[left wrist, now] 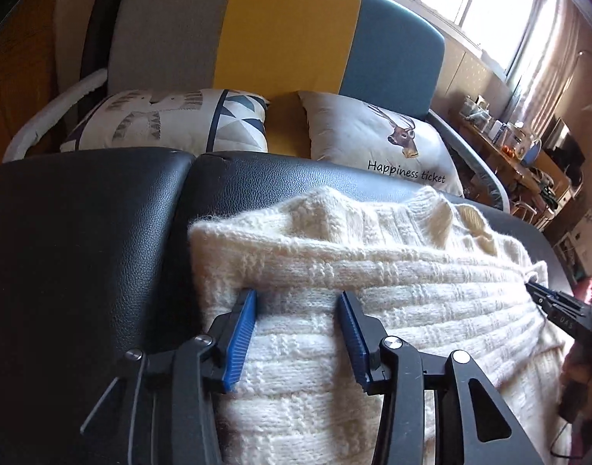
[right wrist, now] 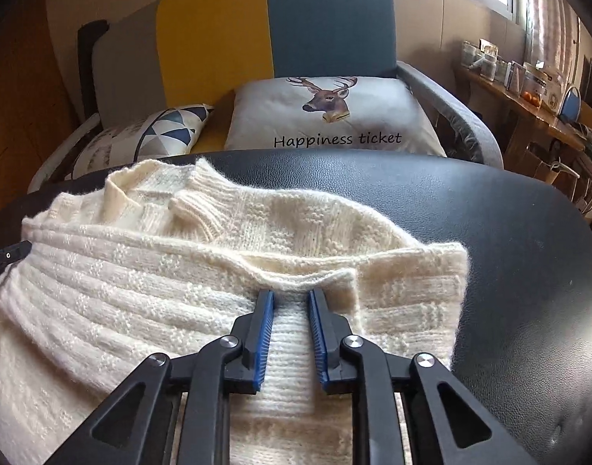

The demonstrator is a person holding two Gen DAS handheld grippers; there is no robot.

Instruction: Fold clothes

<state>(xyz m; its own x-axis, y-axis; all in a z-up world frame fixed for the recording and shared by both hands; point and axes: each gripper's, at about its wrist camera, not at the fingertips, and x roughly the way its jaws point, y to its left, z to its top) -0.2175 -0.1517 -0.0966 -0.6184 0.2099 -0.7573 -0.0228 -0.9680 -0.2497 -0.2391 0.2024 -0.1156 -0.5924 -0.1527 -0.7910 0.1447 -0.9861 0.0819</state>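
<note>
Resting on one cream sweater (left wrist: 373,290), two grippers, left (left wrist: 298,298) and right (right wrist: 292,296), hold jaws apart beside two cushions (right wrist: 334,116).

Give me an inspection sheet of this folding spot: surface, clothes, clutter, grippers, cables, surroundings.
Surface: black leather table, bare around the garment.
Job's things: cream knit sweater, folded, collar toward the sofa.
Clutter: nothing seen on the table.
Grippers: left gripper open over the sweater's left edge; right gripper open, narrower gap, knit between its fingers.
Cables: thin wires beside the left gripper.
Surroundings: tricolour sofa, deer cushion, patterned cushion, cluttered shelf, window.
</note>
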